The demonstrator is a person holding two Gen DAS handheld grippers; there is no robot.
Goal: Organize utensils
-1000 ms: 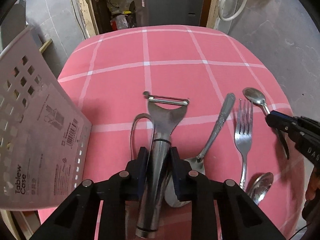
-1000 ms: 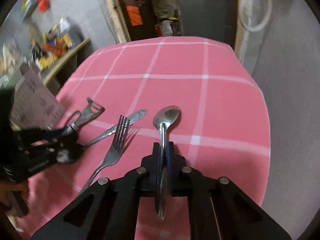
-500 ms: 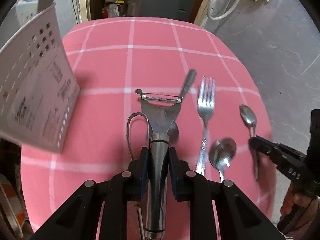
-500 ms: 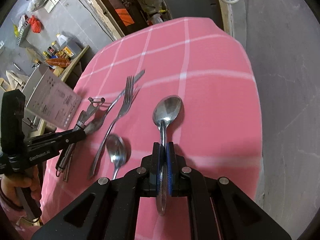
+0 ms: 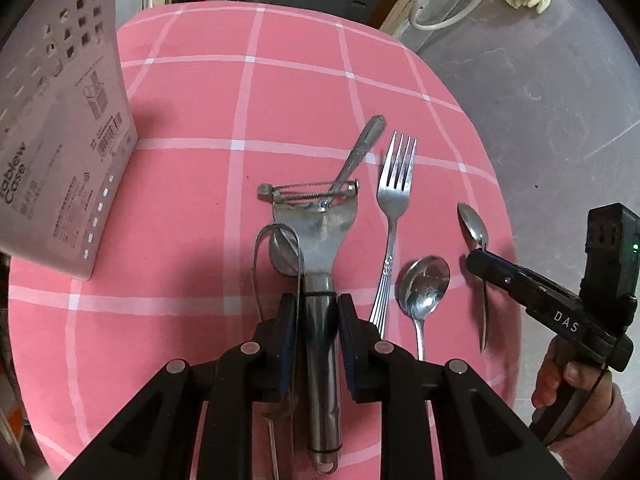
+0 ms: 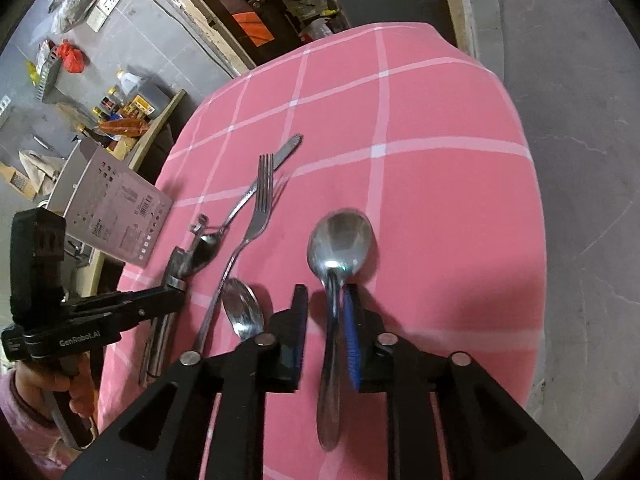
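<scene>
Left fingers (image 5: 318,334) clamp peeler (image 5: 316,248), right fingers (image 6: 326,328) opening around spoon (image 6: 340,240)

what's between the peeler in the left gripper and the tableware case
Nothing visible. The left gripper grips the peeler by its handle, and only bare pink tablecloth lies between it and the tableware case at the left. The fork and spoons lie on the other side.

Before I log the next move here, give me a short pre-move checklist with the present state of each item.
1. Left gripper clamped on the peeler handle: ok.
2. Right gripper jaws opening, spoon between them, left pad clear of it: ok.
3. Released spoon flat on the tablecloth: cannot tell.
4. Fork and second spoon lying apart: ok.
5. Utensil case upright, within view: ok.
</scene>
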